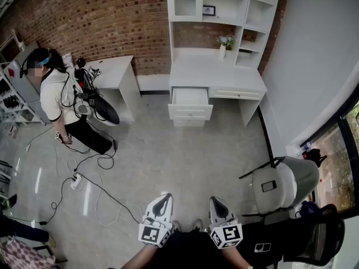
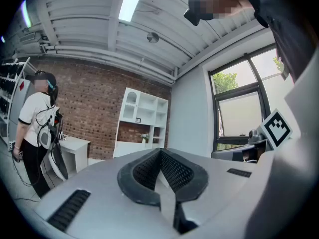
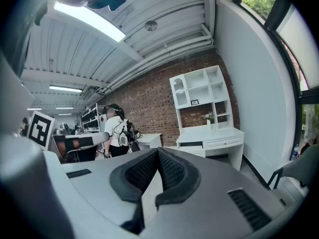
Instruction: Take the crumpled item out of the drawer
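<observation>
The white desk (image 1: 217,74) stands far off against the brick wall, under a shelf unit. Its top left drawer (image 1: 190,97) is pulled open; the inside looks pale, and no crumpled item can be made out from this distance. The left gripper (image 1: 163,199) and right gripper (image 1: 216,202) are held side by side low in the head view, close to the person's body and far from the desk. In the left gripper view the left gripper (image 2: 160,152) is shut with nothing between its black pads. The right gripper (image 3: 157,151) is likewise shut and empty, with the desk (image 3: 212,133) beyond it.
A person (image 1: 59,97) in a white shirt stands at the left beside a small white table (image 1: 115,72). Cables and a power strip (image 1: 76,180) trail over the floor on the left. A grey chair (image 1: 283,184) stands at the right near the window wall.
</observation>
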`<control>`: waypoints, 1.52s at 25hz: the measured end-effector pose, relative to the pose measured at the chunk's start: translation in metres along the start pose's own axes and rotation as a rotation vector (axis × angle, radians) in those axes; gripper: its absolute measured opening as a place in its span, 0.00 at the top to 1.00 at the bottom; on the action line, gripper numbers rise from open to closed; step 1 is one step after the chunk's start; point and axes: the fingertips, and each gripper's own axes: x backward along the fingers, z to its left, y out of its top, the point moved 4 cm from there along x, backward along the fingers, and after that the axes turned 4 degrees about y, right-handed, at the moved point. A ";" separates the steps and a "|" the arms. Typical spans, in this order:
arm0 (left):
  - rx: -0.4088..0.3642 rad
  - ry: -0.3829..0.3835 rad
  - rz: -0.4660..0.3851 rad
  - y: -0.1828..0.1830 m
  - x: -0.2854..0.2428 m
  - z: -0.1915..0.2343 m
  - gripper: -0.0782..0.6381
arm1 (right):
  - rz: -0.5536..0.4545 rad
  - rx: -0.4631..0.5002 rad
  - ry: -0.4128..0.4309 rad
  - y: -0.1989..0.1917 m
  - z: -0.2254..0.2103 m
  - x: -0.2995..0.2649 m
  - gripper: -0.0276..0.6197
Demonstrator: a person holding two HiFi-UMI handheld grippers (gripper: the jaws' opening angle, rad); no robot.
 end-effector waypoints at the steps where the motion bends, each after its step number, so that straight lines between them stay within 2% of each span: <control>1: 0.001 0.000 -0.002 0.000 0.000 -0.001 0.86 | 0.001 0.000 0.000 0.001 0.000 0.001 0.94; 16: 0.005 0.006 0.002 -0.005 -0.007 -0.019 0.86 | -0.006 -0.009 0.021 -0.001 -0.015 0.009 0.94; 27: -0.020 0.020 0.005 -0.005 -0.038 -0.048 0.86 | -0.006 -0.029 0.046 -0.004 -0.062 0.012 0.94; 33: -0.005 0.026 0.020 -0.016 -0.062 -0.051 0.86 | -0.001 -0.033 0.060 -0.005 -0.086 -0.007 0.94; 38: 0.004 0.011 0.027 -0.032 -0.102 -0.026 0.86 | 0.013 -0.030 0.053 -0.008 -0.096 -0.052 0.94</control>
